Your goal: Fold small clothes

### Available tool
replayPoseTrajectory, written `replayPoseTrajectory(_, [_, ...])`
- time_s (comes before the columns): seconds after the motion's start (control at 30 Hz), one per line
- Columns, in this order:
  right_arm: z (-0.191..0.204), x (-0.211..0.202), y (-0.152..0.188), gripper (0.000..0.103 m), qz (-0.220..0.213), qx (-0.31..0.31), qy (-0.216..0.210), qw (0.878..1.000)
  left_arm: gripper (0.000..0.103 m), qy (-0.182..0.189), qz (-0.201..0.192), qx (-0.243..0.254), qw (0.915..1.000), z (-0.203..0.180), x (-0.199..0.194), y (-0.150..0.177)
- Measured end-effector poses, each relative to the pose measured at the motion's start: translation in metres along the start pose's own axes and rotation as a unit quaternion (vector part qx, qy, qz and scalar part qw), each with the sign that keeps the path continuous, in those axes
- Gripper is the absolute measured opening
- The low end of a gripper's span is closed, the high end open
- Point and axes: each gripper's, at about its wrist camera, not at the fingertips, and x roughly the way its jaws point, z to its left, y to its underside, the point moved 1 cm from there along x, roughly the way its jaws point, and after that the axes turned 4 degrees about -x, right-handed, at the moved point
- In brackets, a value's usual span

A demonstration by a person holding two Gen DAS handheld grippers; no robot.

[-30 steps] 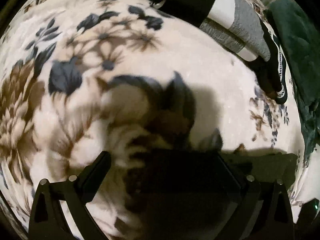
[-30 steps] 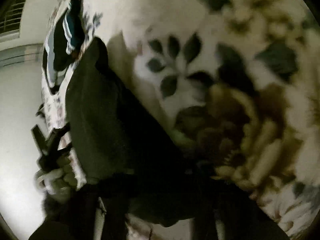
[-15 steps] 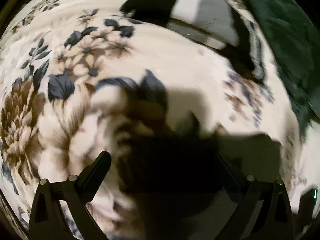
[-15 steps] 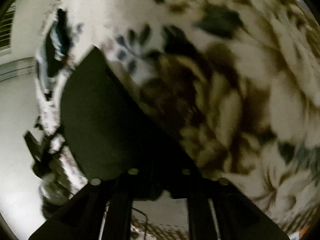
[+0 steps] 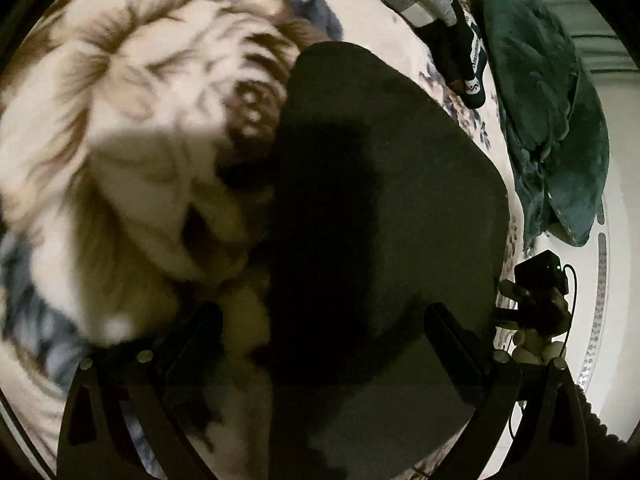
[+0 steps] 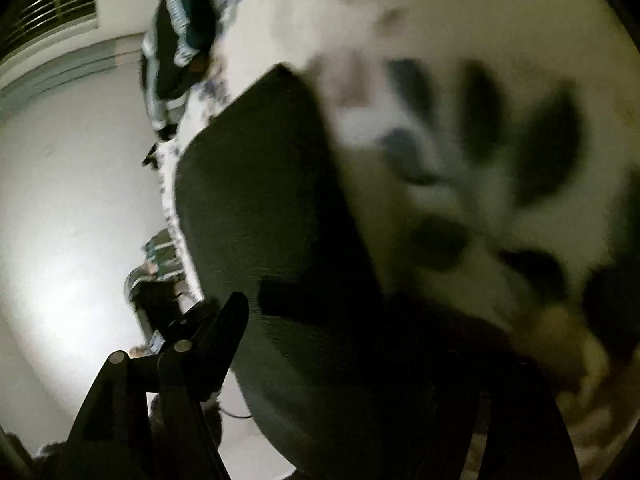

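Note:
A dark, flat folded garment [image 5: 400, 184] lies on a floral blanket [image 5: 132, 92] near the bed's edge. In the left wrist view my left gripper [image 5: 324, 344] hangs low over its near edge with both fingers spread wide, the cloth passing between and over them. In the right wrist view the same garment [image 6: 272, 216] fills the middle. My right gripper [image 6: 360, 344] is at its near edge; only the left finger [image 6: 224, 332] shows clearly, the other is lost in dark cloth. The other gripper [image 5: 536, 308] shows at the garment's right edge.
A pile of striped and dark clothes [image 5: 452, 28] lies at the far edge of the blanket, also in the right wrist view [image 6: 176, 52]. A teal blanket [image 5: 552, 120] is bunched at the right. Beyond the bed edge is a pale floor [image 6: 68, 240].
Both grippers have swung across the blanket with the dark garment. It now lies spread flat and fills far more of the left wrist view. Both views are motion-blurred.

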Motion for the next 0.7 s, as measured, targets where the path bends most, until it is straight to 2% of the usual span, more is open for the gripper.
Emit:
replayPoseTrajectory(0.1, [0.01,0.015,0.001,0.076,0.02,-0.013,-0.037,0.999,0.103,0.005,-0.009,0.0,0.9999,-0.004,0.005,-0.004])
replayPoseTrajectory(0.23, [0.019,0.039,0.003,0.076,0.039,-0.024,-0.033,0.998,0.103,0.019,-0.03,0.005,0.9994,-0.014,0.007,-0.01])
replayPoseTrajectory(0.27, [0.022,0.043,0.003,0.073,0.037,-0.026,-0.032,0.998,0.1,0.025,-0.038,0.011,0.9989,-0.02,0.007,-0.012])
replayPoseTrajectory(0.3, [0.026,0.047,0.003,0.056,0.036,-0.03,-0.025,0.999,0.078,0.025,-0.04,0.018,0.9987,-0.026,0.008,-0.013])
replayPoseTrajectory(0.33, [0.029,0.05,0.004,0.03,0.031,-0.034,0.0,0.999,0.054,0.013,-0.035,0.027,0.9989,-0.032,0.01,-0.016])
replayPoseTrajectory(0.4, [0.033,0.046,0.013,0.023,0.002,-0.034,0.029,0.999,0.039,0.018,-0.025,0.032,0.999,-0.038,0.012,-0.026])
replayPoseTrajectory(0.43, [0.041,0.042,0.023,0.022,-0.02,-0.033,0.047,0.998,0.039,0.02,-0.016,0.036,0.999,-0.044,0.014,-0.033])
replayPoseTrajectory(0.5, [0.048,0.033,0.036,0.022,-0.041,-0.023,0.049,0.998,0.039,0.01,-0.006,0.062,0.998,-0.053,0.016,-0.043])
replayPoseTrajectory(0.57, [0.041,0.026,0.047,0.022,-0.049,0.021,0.006,0.999,0.04,-0.004,0.014,0.089,0.9959,-0.061,0.023,-0.052])
replayPoseTrajectory(0.6, [0.034,0.024,0.049,0.023,-0.049,0.033,0.007,0.998,0.045,-0.016,0.028,0.098,0.9946,-0.063,0.029,-0.054])
replayPoseTrajectory(0.63, [0.027,0.024,0.051,0.032,-0.054,0.039,0.04,0.997,0.048,-0.023,0.033,0.101,0.9941,-0.061,0.03,-0.055])
replayPoseTrajectory(0.7, [0.02,0.018,0.056,0.042,-0.052,0.048,0.059,0.996,0.048,-0.024,0.042,0.092,0.9946,-0.058,0.027,-0.051])
